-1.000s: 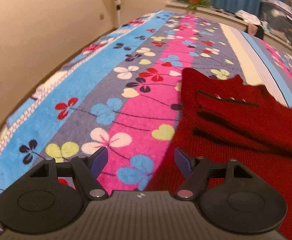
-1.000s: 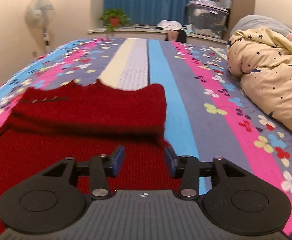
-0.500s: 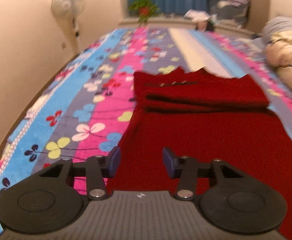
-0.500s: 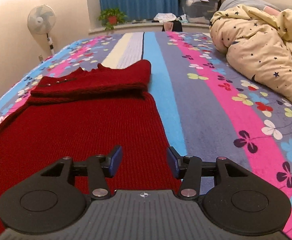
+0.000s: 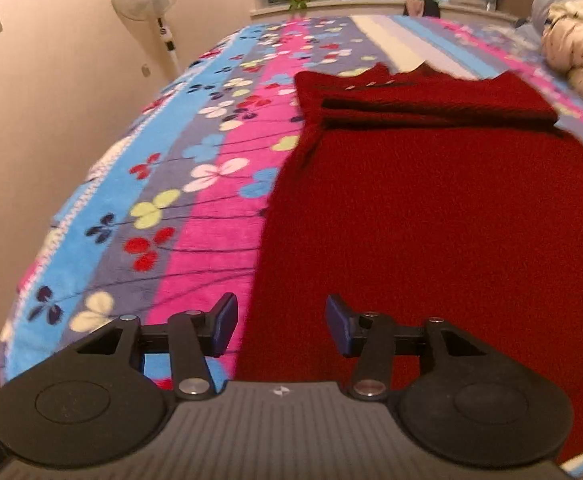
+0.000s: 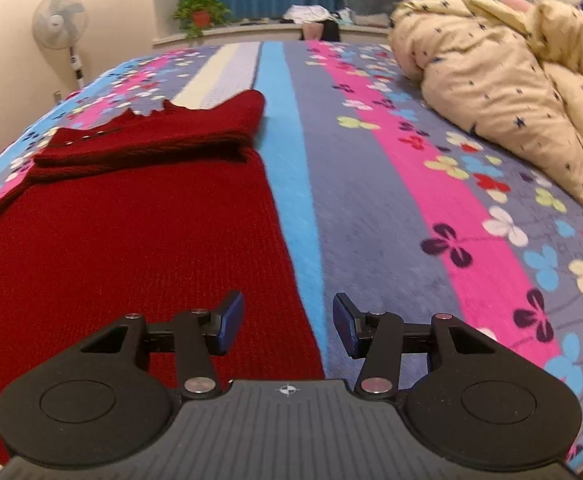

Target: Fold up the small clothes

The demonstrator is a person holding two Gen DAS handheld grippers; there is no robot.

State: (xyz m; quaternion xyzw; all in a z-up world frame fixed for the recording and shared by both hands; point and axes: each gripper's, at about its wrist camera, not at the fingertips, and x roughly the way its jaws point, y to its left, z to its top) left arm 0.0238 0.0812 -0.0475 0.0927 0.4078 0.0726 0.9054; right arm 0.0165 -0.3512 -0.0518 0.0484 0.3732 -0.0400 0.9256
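A dark red ribbed-knit sweater (image 5: 431, 208) lies flat on the bed's fleecy striped blanket with a clover print (image 5: 195, 184), its far end folded into a thick band toward 12 o'clock. The left tool (image 5: 281, 322) hangs over the sweater's left edge, jaws apart after just closing then reopening a little, nothing between them; the right tool (image 6: 288, 322) hangs over its right edge, jaws apart and empty. A puffy cream star-print quilt (image 6: 503, 92) is bunched at 2 o'clock, and a white pedestal fan (image 6: 60, 24) stands at 10 o'clock.
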